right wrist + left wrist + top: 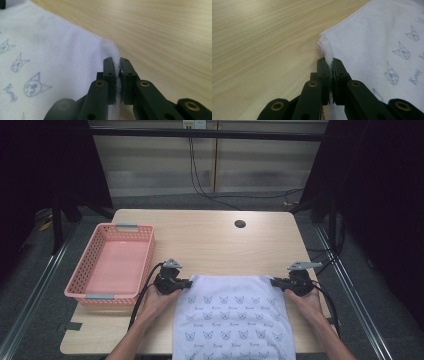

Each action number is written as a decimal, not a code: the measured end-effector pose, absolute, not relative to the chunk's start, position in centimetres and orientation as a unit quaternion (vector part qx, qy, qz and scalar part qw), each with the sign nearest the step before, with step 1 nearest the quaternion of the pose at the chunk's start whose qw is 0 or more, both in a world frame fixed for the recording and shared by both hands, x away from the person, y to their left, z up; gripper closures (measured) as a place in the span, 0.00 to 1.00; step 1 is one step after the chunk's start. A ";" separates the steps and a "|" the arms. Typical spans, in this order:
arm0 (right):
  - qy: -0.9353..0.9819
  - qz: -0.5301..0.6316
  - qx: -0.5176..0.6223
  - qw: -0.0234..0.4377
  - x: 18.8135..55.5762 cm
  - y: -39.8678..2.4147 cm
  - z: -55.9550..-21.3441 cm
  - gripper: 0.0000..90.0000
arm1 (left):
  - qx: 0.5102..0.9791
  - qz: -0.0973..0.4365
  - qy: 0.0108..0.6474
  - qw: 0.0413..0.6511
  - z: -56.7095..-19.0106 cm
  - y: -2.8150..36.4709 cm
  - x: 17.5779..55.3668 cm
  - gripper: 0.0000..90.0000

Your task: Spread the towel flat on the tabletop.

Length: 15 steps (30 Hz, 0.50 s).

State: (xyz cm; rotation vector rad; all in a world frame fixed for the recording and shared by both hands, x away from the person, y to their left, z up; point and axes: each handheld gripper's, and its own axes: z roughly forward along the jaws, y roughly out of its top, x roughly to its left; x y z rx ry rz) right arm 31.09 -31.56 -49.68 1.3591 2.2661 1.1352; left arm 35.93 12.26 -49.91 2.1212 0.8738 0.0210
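At table's near edge: towel (232, 315) lies flat, its near end hanging over the edge.
Left gripper (187, 283): pinching the far-left corner (324, 46), pads tight on the hem.
Right gripper (274, 282): pinching the far-right corner (110, 46) likewise.
Advice: lift both corners together, level and taut, so the fold lands square.
Beyond, left: pink basket (90, 290), apart from the towel.

We see a light wooden table (210, 240) on a grey floor (30, 285). Behind it is a pale wall (155, 170) with black cables (197, 175) hanging down, and dark curtains (380, 195) on both sides.
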 end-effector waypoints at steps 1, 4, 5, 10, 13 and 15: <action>0.775 0.400 0.471 0.132 31.1 -31.9 -49.4 0.95 | 0.838 0.005 0.349 0.420 -49.7 12.3 35.9 0.96; 0.762 0.419 0.474 0.135 31.0 -32.4 -48.5 0.95 | 0.830 0.009 0.343 0.439 -48.5 12.5 35.7 0.96; 0.759 0.426 0.473 0.134 31.0 -32.6 -48.2 0.95 | 0.828 0.012 0.342 0.443 -48.1 12.6 35.6 0.96; 0.746 0.456 0.465 0.140 31.4 -32.9 -46.1 0.95 | 0.812 0.035 0.343 0.470 -45.8 13.3 35.3 0.96; 0.741 0.471 0.455 0.150 31.8 -33.0 -44.5 0.95 | 0.807 0.046 0.340 0.480 -44.3 13.7 35.4 0.96; 0.738 0.476 0.453 0.155 32.1 -33.1 -43.6 0.95 | 0.807 0.053 0.336 0.482 -43.5 13.9 35.7 0.96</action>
